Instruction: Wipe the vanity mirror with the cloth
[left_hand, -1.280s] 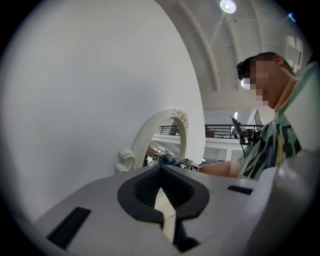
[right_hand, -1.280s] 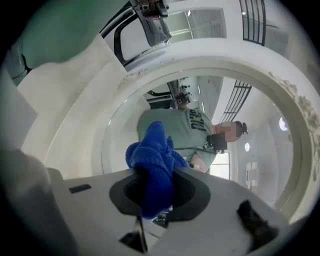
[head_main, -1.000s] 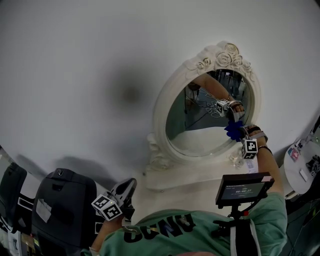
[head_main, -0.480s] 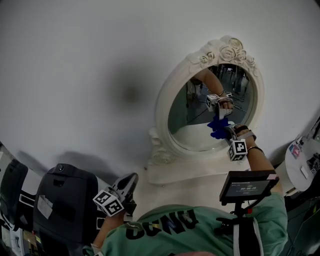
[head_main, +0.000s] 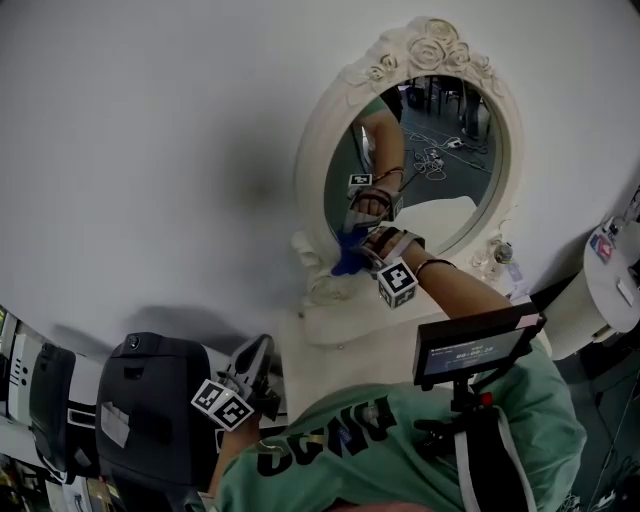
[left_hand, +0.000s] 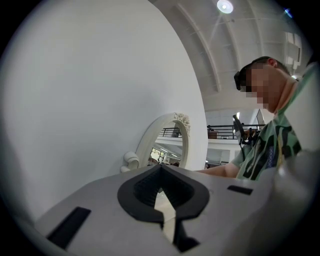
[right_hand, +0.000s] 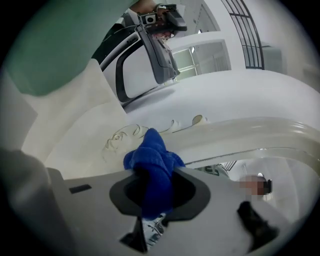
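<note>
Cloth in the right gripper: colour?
Cloth is blue, best seen in the right gripper view.

One vanity mirror (head_main: 308, 170) is standing at twelve o'clock. One blue cloth (head_main: 349, 262) is showing at the mirror's seven o'clock edge. Two grippers are showing: the left gripper (head_main: 257, 352) at seven o'clock and the right gripper (head_main: 358, 258) near the centre. One black bag (head_main: 150, 410) is sitting at eight o'clock, and one small screen (head_main: 478, 345) is showing at four o'clock.
</note>
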